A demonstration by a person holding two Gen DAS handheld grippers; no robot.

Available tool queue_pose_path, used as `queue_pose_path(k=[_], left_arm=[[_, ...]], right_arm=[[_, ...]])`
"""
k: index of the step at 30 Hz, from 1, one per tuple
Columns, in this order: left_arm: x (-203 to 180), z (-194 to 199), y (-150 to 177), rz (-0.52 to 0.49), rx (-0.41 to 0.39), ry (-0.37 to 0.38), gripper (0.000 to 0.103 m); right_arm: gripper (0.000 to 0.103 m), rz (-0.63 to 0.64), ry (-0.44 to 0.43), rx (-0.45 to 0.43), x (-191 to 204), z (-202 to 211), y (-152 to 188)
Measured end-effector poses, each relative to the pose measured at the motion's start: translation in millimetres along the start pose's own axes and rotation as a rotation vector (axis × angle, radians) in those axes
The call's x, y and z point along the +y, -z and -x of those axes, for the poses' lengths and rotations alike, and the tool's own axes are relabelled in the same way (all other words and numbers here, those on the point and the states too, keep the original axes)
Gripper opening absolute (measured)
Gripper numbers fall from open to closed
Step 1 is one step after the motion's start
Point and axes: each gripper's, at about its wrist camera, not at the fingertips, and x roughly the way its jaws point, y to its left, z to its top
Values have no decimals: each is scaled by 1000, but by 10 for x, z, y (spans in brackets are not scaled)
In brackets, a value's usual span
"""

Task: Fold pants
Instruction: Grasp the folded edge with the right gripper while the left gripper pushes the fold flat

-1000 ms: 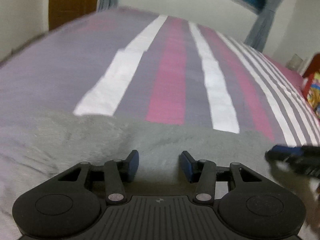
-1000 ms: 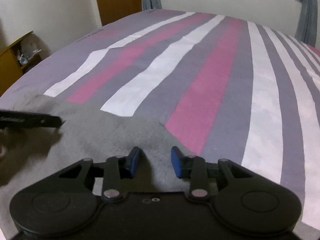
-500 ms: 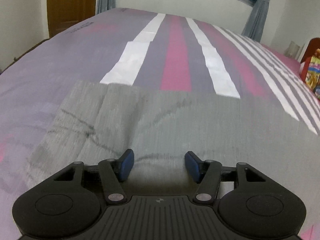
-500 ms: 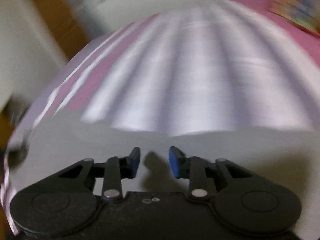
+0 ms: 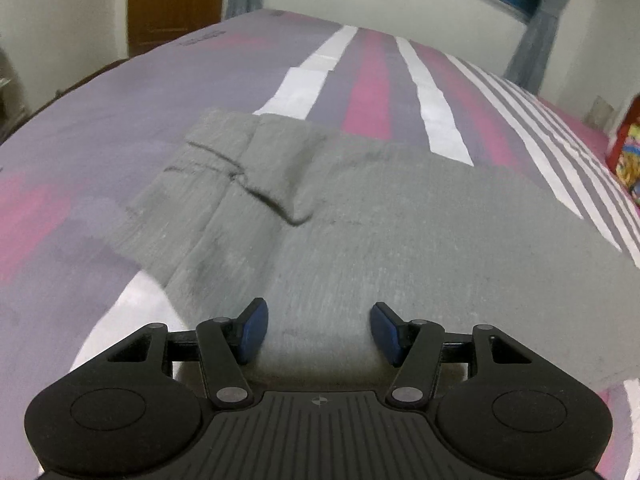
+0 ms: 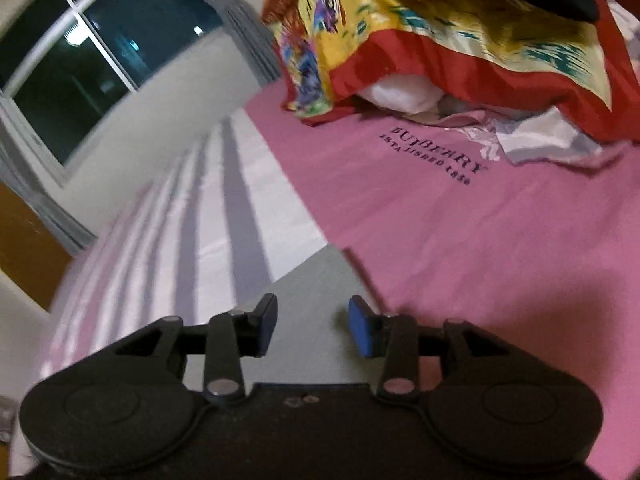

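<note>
The grey pants lie flat on the striped bed sheet, with a folded waistband part at the far left. My left gripper is open, low over the near edge of the pants, holding nothing. In the right wrist view a corner of the grey pants shows between the fingers. My right gripper is open just above that corner, at the edge of the pink part of the sheet.
A pile of colourful red and yellow bedding lies at the head of the bed, also seen at the right edge of the left wrist view. A wooden door and a dark window stand beyond the bed.
My left gripper has drawn back and opened wider, so more of the pants shows. My right gripper has swung right, from the striped sheet toward the pink part and the bedding pile.
</note>
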Motion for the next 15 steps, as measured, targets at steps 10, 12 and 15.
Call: queue_pose_path(k=[10,12,15], left_arm=[[-68,-26,127,28,-34,-16,77],[-99,-35,187,20,-55,9,88],[-146,-52,240,-2,-72,0,91]], right_arm=[[45,-371,-111,43,-501,-4,511],[47,-379,-143,31,-502,-90,538],[43,-353,-149,11,-442,-205,477]])
